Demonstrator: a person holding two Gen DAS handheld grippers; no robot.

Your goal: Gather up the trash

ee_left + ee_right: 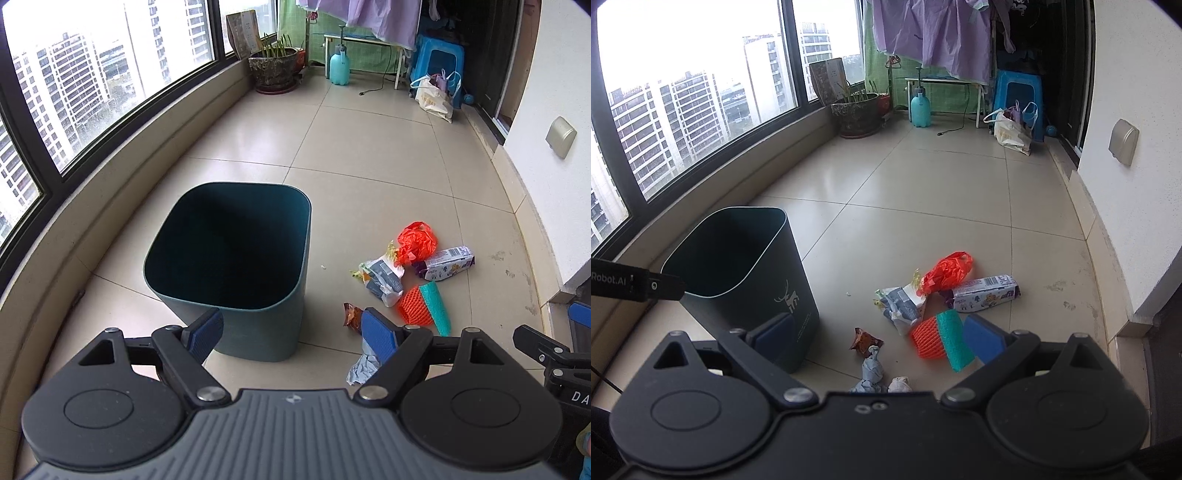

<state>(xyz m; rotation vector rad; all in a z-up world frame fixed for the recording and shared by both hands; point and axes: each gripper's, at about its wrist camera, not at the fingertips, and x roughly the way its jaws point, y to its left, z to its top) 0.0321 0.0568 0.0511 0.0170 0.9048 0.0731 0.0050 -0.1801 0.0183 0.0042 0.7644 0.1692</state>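
A dark teal bin (229,280) stands open on the tiled floor; it also shows at the left of the right wrist view (753,295). To its right lies a pile of trash: an orange plastic bag (417,242) (947,273), a purple-white packet (448,263) (986,293), a grey-white wrapper (384,280) (903,304), orange and teal foam nets (424,306) (940,338), a brown wrapper (352,314) (864,341) and crumpled grey paper (364,365) (871,373). My left gripper (291,334) is open and empty above the bin's near rim. My right gripper (879,338) is open and empty above the near trash.
A curved window ledge (122,192) runs along the left. A wall (554,177) bounds the right. At the far end stand a potted plant (275,68), a teal sprayer bottle (340,66), a blue stool (439,62) and a white bag (434,98).
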